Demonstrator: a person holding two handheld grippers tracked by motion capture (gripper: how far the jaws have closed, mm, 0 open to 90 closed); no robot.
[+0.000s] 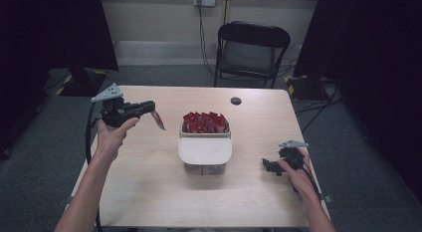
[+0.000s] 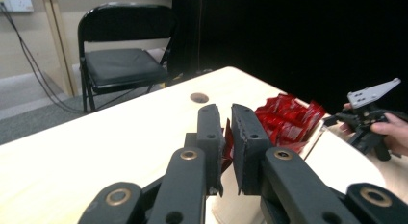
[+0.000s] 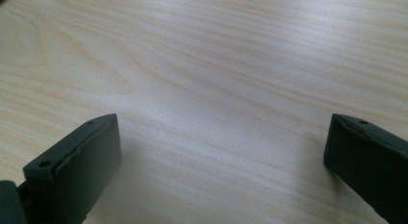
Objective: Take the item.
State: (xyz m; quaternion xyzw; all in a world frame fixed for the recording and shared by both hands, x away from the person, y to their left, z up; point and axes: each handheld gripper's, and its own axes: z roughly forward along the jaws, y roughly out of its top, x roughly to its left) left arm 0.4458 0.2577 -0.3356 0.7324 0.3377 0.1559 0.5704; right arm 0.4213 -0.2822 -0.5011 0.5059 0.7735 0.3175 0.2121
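- Our left tool (image 1: 155, 114) is clenched on one thin red foil sachet (image 1: 158, 120), pinched at its top edge; the sachet hangs tilted below the tips, above the pale wooden tabletop (image 1: 149, 192) and left of the box.
- In the left gripper view a sliver of red (image 2: 227, 144) shows in the narrow gap between the black pads (image 2: 248, 142).
- Our right tool (image 1: 268, 166) rests low at the right side of the tabletop, released; in the right gripper view its jaws stand wide apart over bare wood, nothing between them.
- Rest of the sachets (image 1: 205, 122) stand packed upright in the back half of a small clear box (image 1: 206, 168); a rounded pale wooden lid (image 1: 205, 150) covers the front half.
- Handling, our read: the sachet is light, limp and slick, and likely to swing or slip. Grip the flat sealed edge, not the filled middle.
- Hard to make out: sachet print, box contents under the lid, how deep the pads bite.
- Small dark round hole (image 1: 236, 100) at the far side of the tabletop; black folding chair (image 1: 251, 48) behind.
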